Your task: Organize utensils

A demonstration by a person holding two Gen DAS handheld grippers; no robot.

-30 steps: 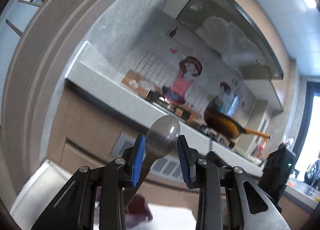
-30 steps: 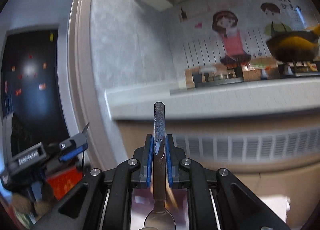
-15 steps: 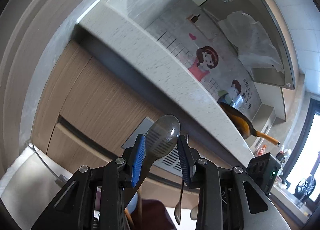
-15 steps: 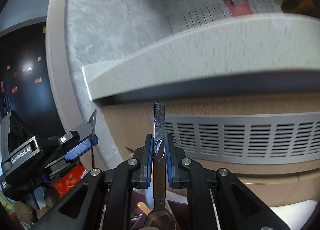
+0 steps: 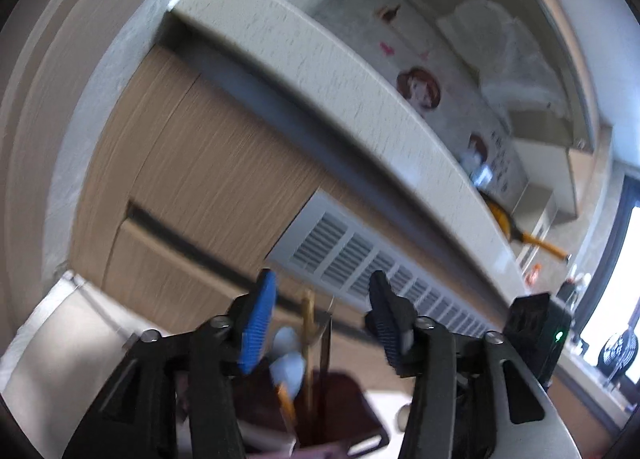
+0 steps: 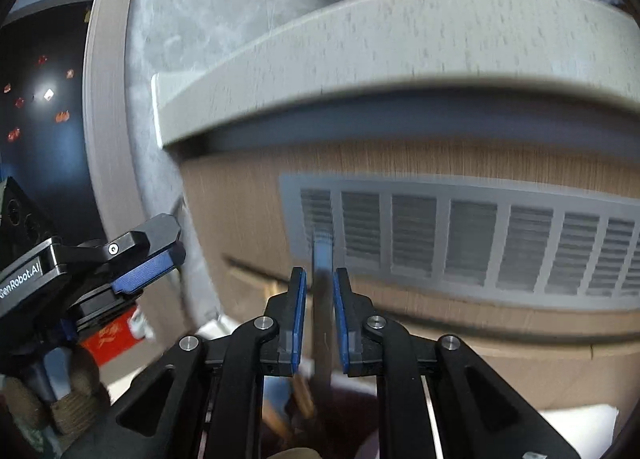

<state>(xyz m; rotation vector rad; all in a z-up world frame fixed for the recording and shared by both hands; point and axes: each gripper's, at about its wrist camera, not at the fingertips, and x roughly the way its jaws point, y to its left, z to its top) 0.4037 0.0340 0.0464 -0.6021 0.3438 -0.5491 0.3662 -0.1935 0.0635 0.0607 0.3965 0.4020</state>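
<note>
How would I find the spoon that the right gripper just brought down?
Look below the long grey slatted vent in the wooden cabinet. The right gripper sits there, its blue-padded fingers opening. Between them stands the flat grey metal spoon handle, the only upright metal strip; the sticks below are wooden.

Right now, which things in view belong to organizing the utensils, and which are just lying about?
Job: upright spoon handle, dark holder, spoons in it, chopstick.
Lying about: red packet, vent grille, countertop, pan.
</note>
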